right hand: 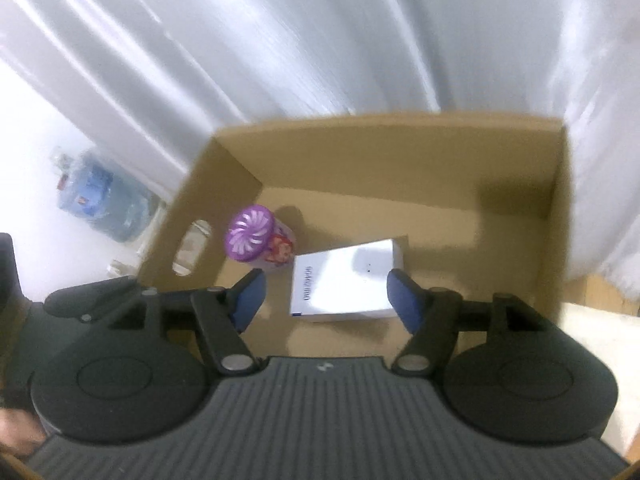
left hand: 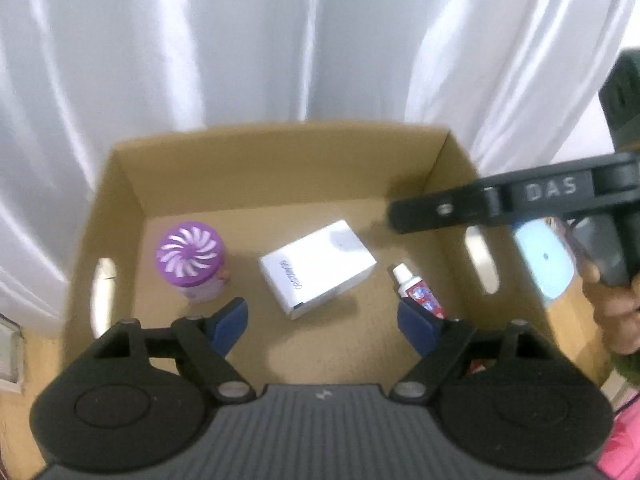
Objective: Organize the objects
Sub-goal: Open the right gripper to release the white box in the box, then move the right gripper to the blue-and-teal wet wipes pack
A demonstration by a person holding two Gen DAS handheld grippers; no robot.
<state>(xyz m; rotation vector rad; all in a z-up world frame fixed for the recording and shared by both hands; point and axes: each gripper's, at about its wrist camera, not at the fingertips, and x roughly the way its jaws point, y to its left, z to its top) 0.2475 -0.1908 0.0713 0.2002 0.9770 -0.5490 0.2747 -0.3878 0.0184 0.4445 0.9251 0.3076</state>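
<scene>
While both hover over the cardboard box [left hand: 120, 200]:
left gripper [left hand: 322, 322]: fingers wide apart, holding nothing
right gripper [right hand: 324, 300]: fingers spread, nothing held, white carton [right hand: 344, 284] sits between them

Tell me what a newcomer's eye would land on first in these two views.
The open cardboard box in front of the white curtain dominates both views. Inside it, the purple-lidded container stands upright near the left wall, a white carton lies in the middle, and a toothpaste tube lies to its right. Both the left hand-held gripper and the right hand-held gripper hover open and empty above the box.
</scene>
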